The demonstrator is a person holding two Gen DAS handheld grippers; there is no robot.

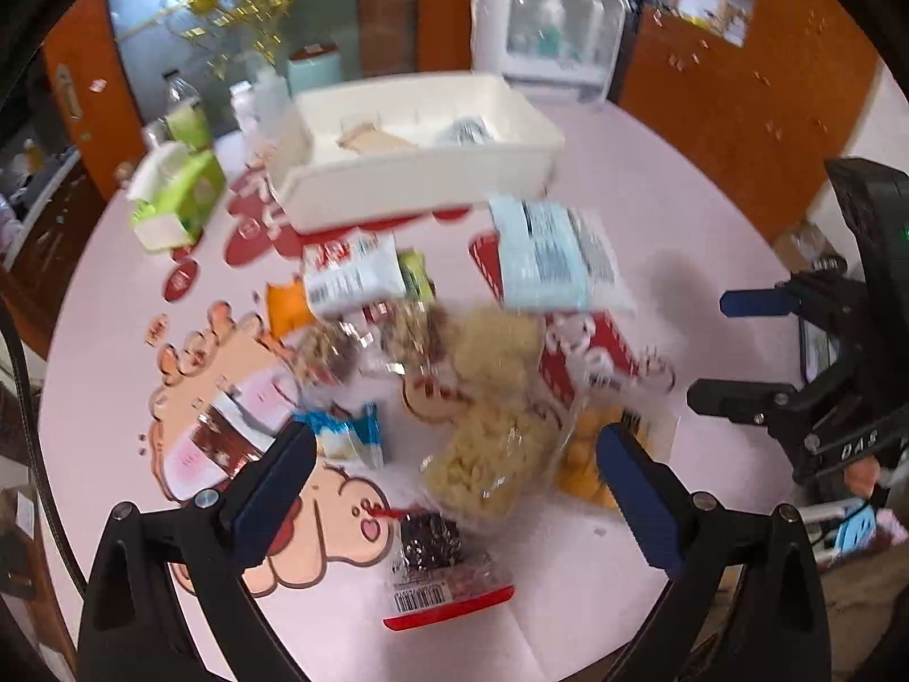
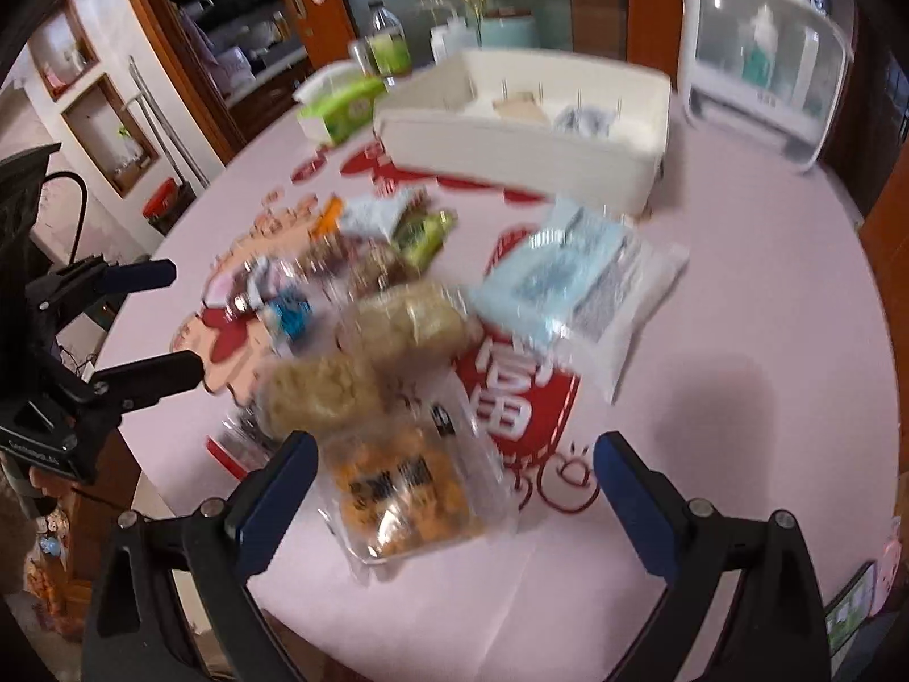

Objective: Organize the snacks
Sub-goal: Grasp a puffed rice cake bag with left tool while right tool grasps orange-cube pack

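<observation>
The left gripper point(image 1: 457, 454) hangs with its jaws spread wide and empty above a clear bag of pale puffed snacks point(image 1: 488, 454), with a small blue-and-white packet point(image 1: 352, 435) just beside its left finger and a dark snack pack with a red edge and barcode point(image 1: 440, 568) lying nearer the camera. The right gripper point(image 2: 454, 463) is likewise wide open and holds nothing, poised over a clear bag of orange snacks point(image 2: 409, 489) at the near edge of the heap. Beyond the heap on the pink tablecloth point(image 2: 738, 341) lie a light-blue and white packet point(image 2: 574, 278) and, farther back, a white rectangular bin point(image 2: 511, 148) with a few items inside, a green tissue box point(image 1: 176, 193) off to its left.
</observation>
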